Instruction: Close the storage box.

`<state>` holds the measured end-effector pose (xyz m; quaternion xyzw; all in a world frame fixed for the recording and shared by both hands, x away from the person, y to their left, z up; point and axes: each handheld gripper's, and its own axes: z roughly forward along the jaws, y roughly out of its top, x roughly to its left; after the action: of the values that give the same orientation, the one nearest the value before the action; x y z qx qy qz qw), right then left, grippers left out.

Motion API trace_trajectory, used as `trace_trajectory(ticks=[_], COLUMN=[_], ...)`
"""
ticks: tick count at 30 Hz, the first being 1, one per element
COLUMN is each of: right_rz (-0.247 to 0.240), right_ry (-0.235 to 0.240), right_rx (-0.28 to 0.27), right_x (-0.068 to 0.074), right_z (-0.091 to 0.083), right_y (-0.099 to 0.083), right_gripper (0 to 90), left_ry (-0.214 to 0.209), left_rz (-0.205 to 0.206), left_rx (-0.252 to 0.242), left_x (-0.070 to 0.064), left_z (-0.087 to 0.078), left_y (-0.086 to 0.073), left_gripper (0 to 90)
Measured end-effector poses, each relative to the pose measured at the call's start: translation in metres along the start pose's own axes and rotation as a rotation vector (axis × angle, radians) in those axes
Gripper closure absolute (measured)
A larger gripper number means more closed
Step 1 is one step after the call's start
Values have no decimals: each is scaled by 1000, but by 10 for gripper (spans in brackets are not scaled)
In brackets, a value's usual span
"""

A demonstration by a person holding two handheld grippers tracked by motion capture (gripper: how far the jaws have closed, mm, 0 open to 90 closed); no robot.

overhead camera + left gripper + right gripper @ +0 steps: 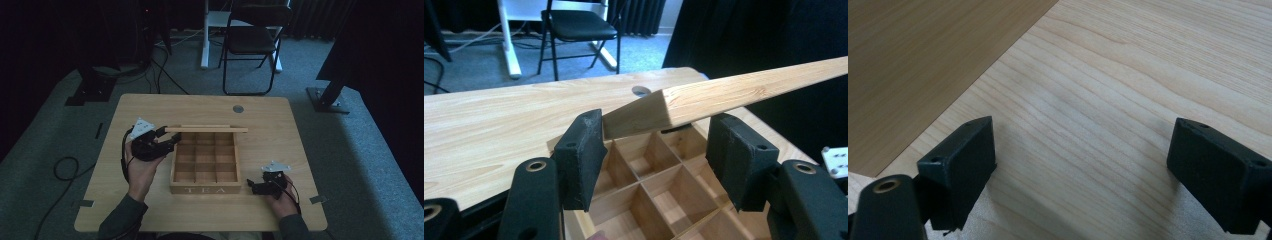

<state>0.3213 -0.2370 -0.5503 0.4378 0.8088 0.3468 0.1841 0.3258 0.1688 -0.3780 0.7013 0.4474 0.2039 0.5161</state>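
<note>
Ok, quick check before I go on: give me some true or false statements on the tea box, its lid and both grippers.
1. The tea box has its lid raised. True.
2. The compartments hold tea bags. False: those in view are bare wood.
3. The left gripper is at the lid's left end, its fingers spread wide. True.
4. The right gripper is clamped on the box. False: it is open, over bare table right of the box.
5. A chair stands beyond the table. True.

Raised wooden lid [744, 92] is being touched at its corner by one jaw of the wide-spread tool [656, 162], above the divided box [659, 185] on the desk [499, 125].
</note>
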Motion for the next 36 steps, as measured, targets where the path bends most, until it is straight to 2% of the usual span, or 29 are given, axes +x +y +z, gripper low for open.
trace_trajectory(ticks=[3, 11, 36], right_rz=[0, 1, -1], right_ry=[0, 0, 0], right_rx=[0, 0, -1], right_x=[0, 0, 0], right_z=[0, 0, 0], right_y=[0, 0, 0], right_gripper=[117, 117, 117], left_ry=[-12, -6, -9], left_rz=[-11, -5, -38], left_rx=[0, 13, 31], left_x=[1, -2, -7], left_z=[0, -3, -8], left_y=[-3, -8, -30], left_gripper=[402, 403, 402])
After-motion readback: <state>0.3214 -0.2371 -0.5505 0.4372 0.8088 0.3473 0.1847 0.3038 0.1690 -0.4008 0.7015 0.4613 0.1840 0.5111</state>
